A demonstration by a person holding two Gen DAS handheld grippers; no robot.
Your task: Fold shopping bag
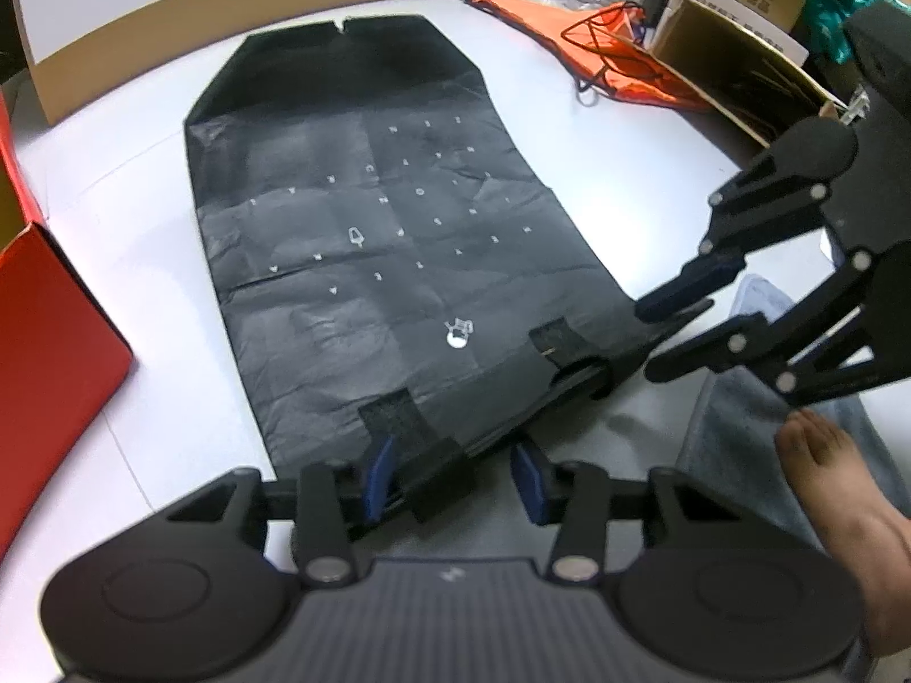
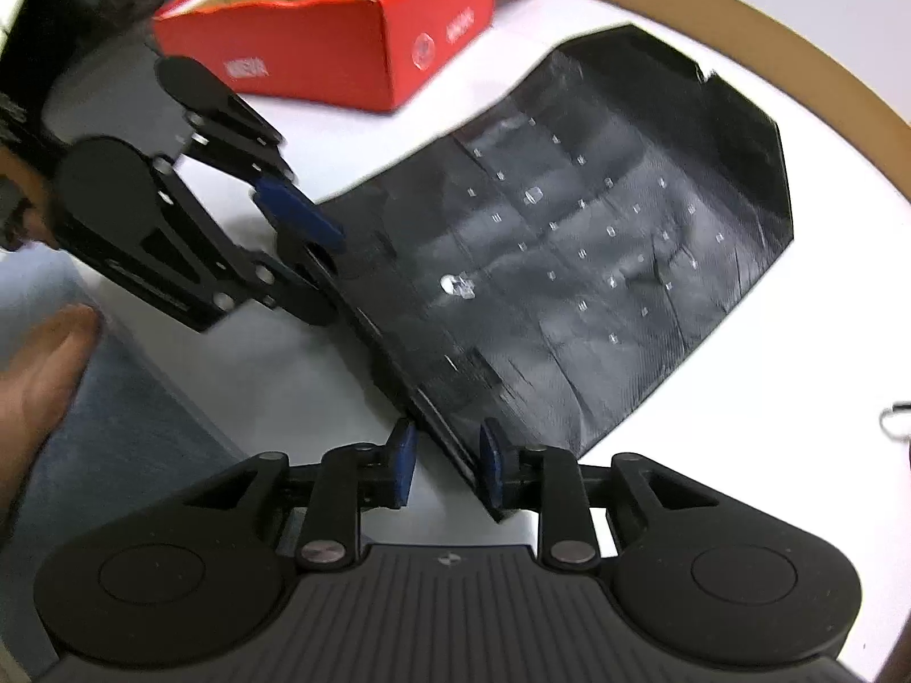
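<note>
A black shopping bag (image 1: 370, 227) (image 2: 598, 262) with small white print lies flat on the white surface (image 1: 142, 239), its open end with two handle strips towards me. In the left wrist view my left gripper (image 1: 452, 478) straddles the near left handle strip (image 1: 398, 427). Its left pad touches the strip and its right pad stands clear, so it is open. My right gripper (image 2: 447, 464) (image 1: 666, 336) sits at the bag's near right corner. The bag's edge runs between its blue pads (image 2: 404, 455) with a gap on the left side. It is open too.
A red open box (image 1: 51, 341) (image 2: 341, 45) stands left of the bag. An orange bag (image 1: 615, 57) and cardboard boxes (image 1: 734, 74) lie at the back right. A cardboard wall (image 1: 171, 28) runs behind. A grey towel (image 1: 734, 427) and a bare foot (image 1: 837, 506) (image 2: 40, 375) are near me.
</note>
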